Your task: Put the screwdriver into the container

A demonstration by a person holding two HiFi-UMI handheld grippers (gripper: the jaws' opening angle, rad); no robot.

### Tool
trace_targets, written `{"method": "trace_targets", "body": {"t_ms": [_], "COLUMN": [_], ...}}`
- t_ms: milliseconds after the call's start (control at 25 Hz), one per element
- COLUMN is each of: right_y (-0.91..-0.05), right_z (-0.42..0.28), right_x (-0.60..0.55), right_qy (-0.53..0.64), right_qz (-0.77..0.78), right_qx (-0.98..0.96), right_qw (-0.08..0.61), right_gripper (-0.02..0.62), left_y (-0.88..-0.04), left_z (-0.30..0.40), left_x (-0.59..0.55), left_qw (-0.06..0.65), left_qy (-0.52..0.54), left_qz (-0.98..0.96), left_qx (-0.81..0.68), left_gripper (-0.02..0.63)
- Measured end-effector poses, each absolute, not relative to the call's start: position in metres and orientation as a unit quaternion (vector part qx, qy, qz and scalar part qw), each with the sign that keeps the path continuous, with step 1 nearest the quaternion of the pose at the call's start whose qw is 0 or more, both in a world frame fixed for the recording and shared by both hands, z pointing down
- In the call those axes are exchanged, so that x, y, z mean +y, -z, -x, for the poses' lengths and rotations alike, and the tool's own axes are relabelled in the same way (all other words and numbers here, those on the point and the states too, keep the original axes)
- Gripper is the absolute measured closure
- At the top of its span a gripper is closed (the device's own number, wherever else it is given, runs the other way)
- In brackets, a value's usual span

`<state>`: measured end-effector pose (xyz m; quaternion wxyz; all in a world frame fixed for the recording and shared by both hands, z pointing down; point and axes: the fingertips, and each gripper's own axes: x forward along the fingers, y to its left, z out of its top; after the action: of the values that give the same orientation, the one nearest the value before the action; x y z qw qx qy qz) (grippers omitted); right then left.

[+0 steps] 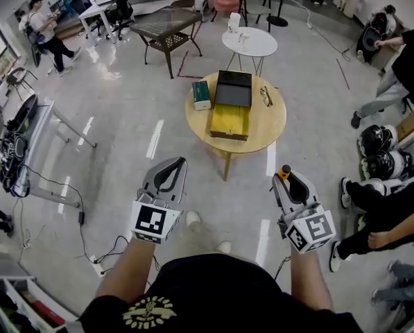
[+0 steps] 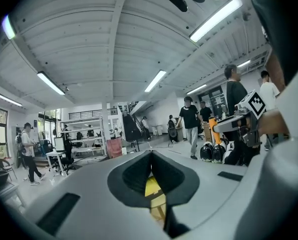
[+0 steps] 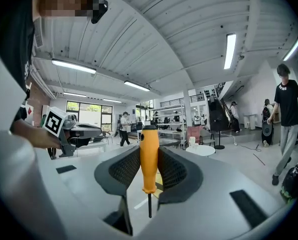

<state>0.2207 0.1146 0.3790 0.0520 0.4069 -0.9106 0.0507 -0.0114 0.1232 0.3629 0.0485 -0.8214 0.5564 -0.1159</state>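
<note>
Right gripper view: right gripper (image 3: 149,160) clamped on orange-handled steel-shaft screwdriver (image 3: 149,146), handle up. Left gripper (image 2: 150,158) pinched closed, empty — yellow-lined open box (image 1: 229,121) on round wooden table (image 1: 270,125), well apart from both.

Bare floor (image 1: 193,165) open up to the bench (image 1: 270,129), container (image 1: 229,120) open-topped mid-bench, green box (image 1: 201,94) just left of it, glasses (image 1: 265,96) right, seated people's legs (image 1: 373,210) crowding floor at right.
</note>
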Motion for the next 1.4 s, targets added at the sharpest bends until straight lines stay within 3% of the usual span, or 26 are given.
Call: {"method": "trace_targets", "body": {"t_ms": [600, 1400], "right_y": [-0.386, -0.389], "right_z": [-0.203, -0.149], "right_x": [0.055, -0.045], "right_qy": [-0.07, -0.073], "right_qz": [-0.42, -0.428], "right_qx": [-0.903, -0.899], "right_qw": [0.059, 0.062], "right_gripper": [0.471, 0.471], "left_y": [-0.362, -0.383], "left_z": [0.023, 0.092], "left_x": [0.026, -0.067], "left_qw": [0.057, 0.025], "left_qy": [0.102, 0.094], "left_qz": [0.836, 0.829], "left_qx": [0.536, 0.55], "left_gripper": [0.588, 0.588]}}
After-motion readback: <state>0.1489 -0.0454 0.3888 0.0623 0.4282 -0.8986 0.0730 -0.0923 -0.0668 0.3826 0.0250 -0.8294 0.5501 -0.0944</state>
